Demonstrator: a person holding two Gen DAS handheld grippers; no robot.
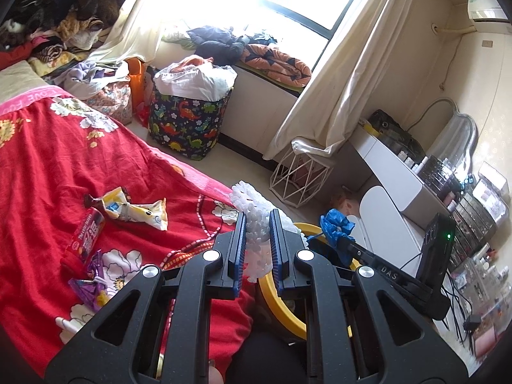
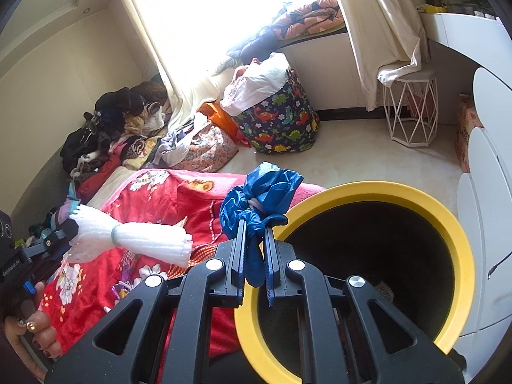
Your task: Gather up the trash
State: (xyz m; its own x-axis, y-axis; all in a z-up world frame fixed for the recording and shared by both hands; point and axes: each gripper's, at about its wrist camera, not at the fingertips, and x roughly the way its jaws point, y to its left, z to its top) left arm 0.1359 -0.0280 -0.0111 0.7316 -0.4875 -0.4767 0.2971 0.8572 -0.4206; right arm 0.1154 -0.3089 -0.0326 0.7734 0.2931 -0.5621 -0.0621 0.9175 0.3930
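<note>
We hold our left gripper [image 1: 258,224] over the edge of the bed, its two blue-padded jaws drawn close together and clamped on a white foam net sleeve [image 1: 252,211]. The sleeve stands up between the jaws, its upper end fanning out above the tips and its lower end hanging below them. From the right wrist view the same sleeve [image 2: 134,240] shows as a long bundle cinched in the middle by a pale band, pinched at one end by the left gripper [image 2: 65,235] and hanging free above the red floral bedspread [image 2: 153,198].

Our right gripper [image 2: 256,233] is nearly closed too, its jaws squeezing the neck of a crumpled blue plastic bag [image 2: 262,192]. The bag bunches above the tips, and a strip of it trails down between the jaws. It hangs just beside the near rim of the yellow-rimmed bin [image 2: 460,243], whose dark mouth opens to the right of the jaws.

More trash lies on the bedspread [image 1: 48,166], well apart from both grippers: a yellow and white wrapper [image 1: 137,209], a red snack packet [image 1: 86,233] and a purple wrapper [image 1: 88,288].
</note>
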